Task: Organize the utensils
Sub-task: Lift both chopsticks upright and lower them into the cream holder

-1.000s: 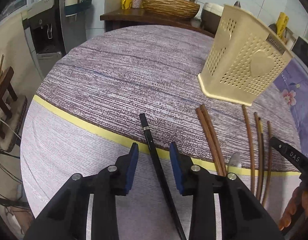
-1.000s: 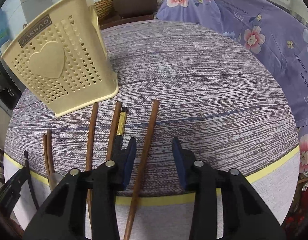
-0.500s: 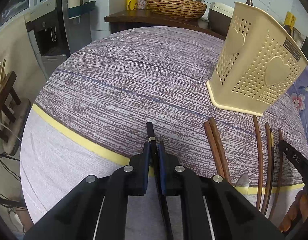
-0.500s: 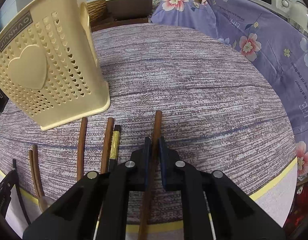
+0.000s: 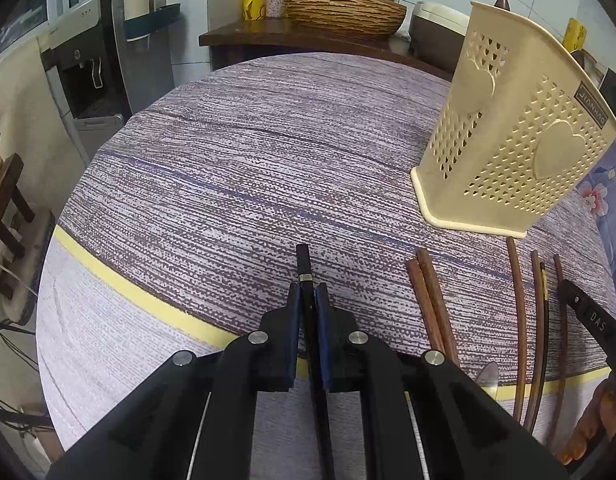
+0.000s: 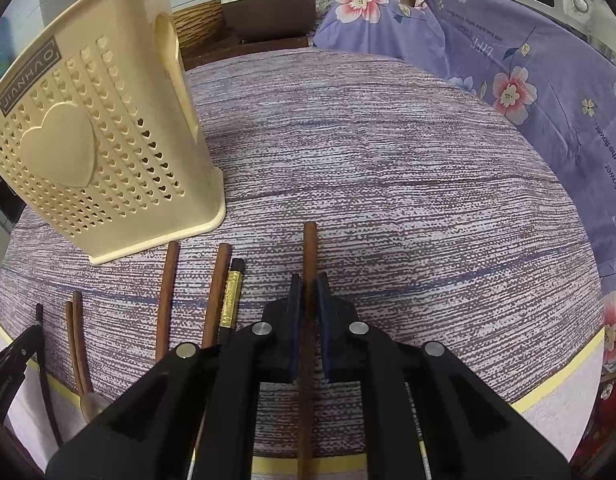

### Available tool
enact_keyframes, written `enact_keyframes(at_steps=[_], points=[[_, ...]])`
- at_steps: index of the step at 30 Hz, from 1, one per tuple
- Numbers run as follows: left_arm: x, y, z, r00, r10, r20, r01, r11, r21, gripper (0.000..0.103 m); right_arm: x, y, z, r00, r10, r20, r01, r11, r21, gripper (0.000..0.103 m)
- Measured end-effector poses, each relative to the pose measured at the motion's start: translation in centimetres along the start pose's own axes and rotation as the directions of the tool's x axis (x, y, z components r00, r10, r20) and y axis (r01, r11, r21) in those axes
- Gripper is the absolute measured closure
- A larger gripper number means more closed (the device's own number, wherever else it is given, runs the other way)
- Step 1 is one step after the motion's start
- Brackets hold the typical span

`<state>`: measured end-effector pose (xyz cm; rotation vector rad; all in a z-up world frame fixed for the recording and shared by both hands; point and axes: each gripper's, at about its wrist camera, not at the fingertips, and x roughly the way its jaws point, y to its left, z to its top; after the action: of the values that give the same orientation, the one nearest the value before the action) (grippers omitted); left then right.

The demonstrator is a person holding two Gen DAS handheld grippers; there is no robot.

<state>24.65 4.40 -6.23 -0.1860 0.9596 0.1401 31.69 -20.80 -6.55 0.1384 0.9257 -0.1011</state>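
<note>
My left gripper [image 5: 308,292] is shut on a black chopstick [image 5: 303,260] with a metal band, its end sticking out past the fingers. My right gripper [image 6: 306,282] is shut on a brown wooden chopstick [image 6: 310,244]. A cream perforated utensil holder [image 5: 516,140] with heart shapes stands ahead on the right of the left wrist view and on the left of the right wrist view [image 6: 91,148]. Several more brown chopsticks [image 5: 430,300] lie on the cloth between the two grippers, one black with a gold band [image 6: 231,296].
The round table has a purple woven cloth [image 5: 267,152] with a yellow border [image 5: 139,300]. A spoon bowl [image 6: 92,402] lies near the front edge. A wooden side table with a wicker basket [image 5: 344,8] stands behind. A floral purple cover [image 6: 548,92] drapes at the right.
Both grippers went from open around their chopsticks to shut on them. Both views have moved slightly forward toward the holder.
</note>
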Motion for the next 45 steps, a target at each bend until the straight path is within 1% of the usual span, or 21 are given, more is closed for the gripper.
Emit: enact_keyframes(at_steps=[4, 6, 8, 10, 16, 19, 21, 26, 27, 31, 33, 40, 45], points=[[0.1, 0.1, 0.2, 1.000, -0.011, -0.002, 0.011, 1.000, -0.002, 0.094, 0.0, -0.3, 0.0, 1.000, 0.020, 0.001, -0.020, 1.000, 0.007, 0.095], [0.2, 0.3, 0.3, 1.000, -0.019, -0.001, 0.019, 1.000, -0.009, 0.094, -0.3, -0.6, 0.1, 0.999, 0.044, 0.018, -0.044, 0.999, 0.015, 0.095], [0.0, 0.3, 0.4, 1.000, -0.011, 0.015, 0.011, 1.000, -0.004, 0.094, -0.9, -0.9, 0.2, 0.997, 0.070, 0.042, -0.071, 0.997, 0.019, 0.095], [-0.4, 0.2, 0.5, 0.999, -0.016, 0.031, 0.016, 1.000, 0.002, 0.094, -1.7, -1.3, 0.3, 0.992, 0.104, 0.065, -0.106, 0.994, 0.026, 0.095], [-3.3, 0.0, 0.6, 0.992, -0.081, 0.098, 0.081, 0.997, 0.005, 0.095, -5.4, -2.7, 0.1, 0.971, 0.189, 0.144, -0.194, 0.981, 0.021, 0.095], [-5.4, 0.1, 0.7, 0.983, -0.121, 0.141, 0.120, 0.993, 0.009, 0.095, -7.8, -3.2, -0.1, 0.957, 0.220, 0.189, -0.224, 0.975, -0.001, 0.095], [-7.4, 0.3, 0.7, 0.971, -0.152, 0.185, 0.151, 0.988, 0.019, 0.095, -9.4, -3.7, -0.3, 0.946, 0.239, 0.221, -0.241, 0.970, -0.017, 0.095], [-11.7, 0.4, 0.4, 0.938, -0.199, 0.285, 0.190, 0.980, 0.057, 0.095, -13.1, -4.7, -1.0, 0.917, 0.279, 0.285, -0.277, 0.960, -0.049, 0.095], [-12.5, 0.5, 0.4, 0.931, -0.207, 0.299, 0.197, 0.978, 0.065, 0.095, -13.7, -4.9, -1.1, 0.911, 0.286, 0.296, -0.283, 0.958, -0.054, 0.095], [-14.7, 0.5, 0.2, 0.915, -0.218, 0.339, 0.198, 0.976, 0.093, 0.095, -16.1, -5.5, -1.4, 0.888, 0.305, 0.345, -0.296, 0.952, -0.080, 0.095], [-15.5, 0.6, 0.2, 0.906, -0.224, 0.358, 0.200, 0.974, 0.103, 0.095, -16.8, -5.6, -1.6, 0.880, 0.311, 0.358, -0.299, 0.950, -0.089, 0.095], [-16.2, 1.0, 0.6, 0.897, -0.229, 0.379, 0.208, 0.973, 0.095, 0.095, -17.8, -6.0, -1.5, 0.870, 0.310, 0.382, -0.298, 0.950, -0.092, 0.095], [-16.8, 1.4, 0.9, 0.887, -0.238, 0.397, 0.219, 0.971, 0.094, 0.095, -18.2, -6.1, -1.0, 0.862, 0.316, 0.397, -0.304, 0.948, -0.095, 0.095]])
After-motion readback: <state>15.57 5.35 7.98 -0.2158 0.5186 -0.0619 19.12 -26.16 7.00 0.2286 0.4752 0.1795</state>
